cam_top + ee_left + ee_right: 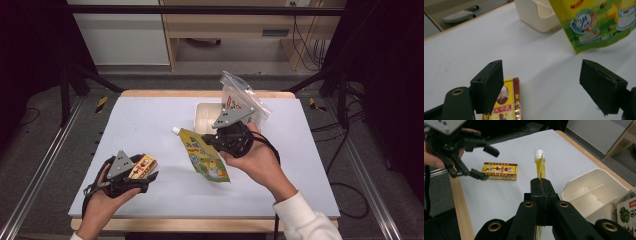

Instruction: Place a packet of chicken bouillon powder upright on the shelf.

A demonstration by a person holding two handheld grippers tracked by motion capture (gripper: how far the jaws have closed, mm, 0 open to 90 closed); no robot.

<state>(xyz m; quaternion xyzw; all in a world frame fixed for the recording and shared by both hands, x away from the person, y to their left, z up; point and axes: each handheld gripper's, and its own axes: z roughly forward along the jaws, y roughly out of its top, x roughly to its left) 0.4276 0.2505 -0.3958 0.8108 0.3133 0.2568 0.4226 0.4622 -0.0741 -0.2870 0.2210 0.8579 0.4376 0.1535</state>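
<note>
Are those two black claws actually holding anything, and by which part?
The right gripper pinches the yellow spouted pouch by its edge. The left gripper is open above the small box.

Even overhead lighting brightens the white counter [150, 125] while the surroundings stay dark. Shadows beneath objects are soft and faint. The left gripper view is blurred on the near jaws; the high view is slightly grainy.

We see a cream divided tray [202, 116] sitting on the white table [150, 120], toward its far edge. A clear bag [245, 102] with printed packets inside stands just beside the tray. Beyond the table stands a wooden cabinet [225, 25].
</note>
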